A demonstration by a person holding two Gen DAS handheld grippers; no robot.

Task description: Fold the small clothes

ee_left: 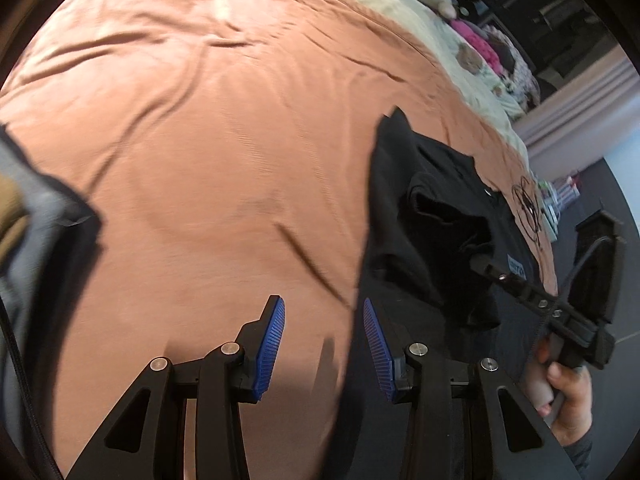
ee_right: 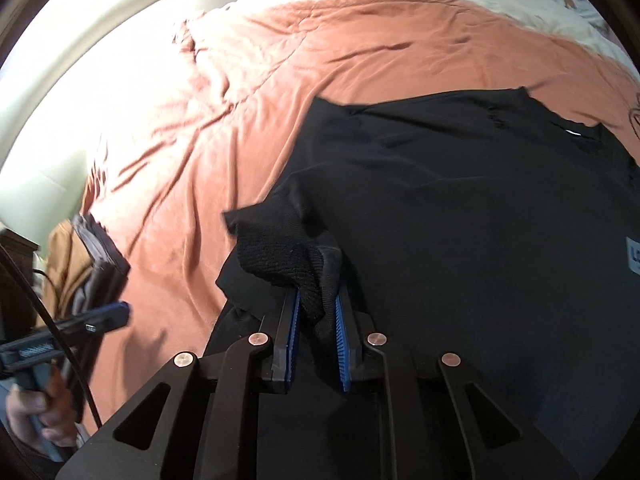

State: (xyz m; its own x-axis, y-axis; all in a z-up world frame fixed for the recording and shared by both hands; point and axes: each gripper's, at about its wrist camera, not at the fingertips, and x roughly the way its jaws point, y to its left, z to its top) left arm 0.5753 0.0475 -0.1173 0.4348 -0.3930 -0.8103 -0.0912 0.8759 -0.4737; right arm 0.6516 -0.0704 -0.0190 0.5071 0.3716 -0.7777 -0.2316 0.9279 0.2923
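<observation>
black shirt [ee_right: 460,208] lies on a rust-coloured bedspread [ee_left: 208,128]; right gripper [ee_right: 316,312] pinches its sleeve (blue pads pressing), left gripper [ee_left: 324,320] hangs apart, empty.

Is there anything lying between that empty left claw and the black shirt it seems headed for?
Nothing visible. Only bare, wrinkled orange bedsheet lies under the open left claw; the black cotton shirt begins just beside its right finger. The right claw already pinches a fold of it.
</observation>
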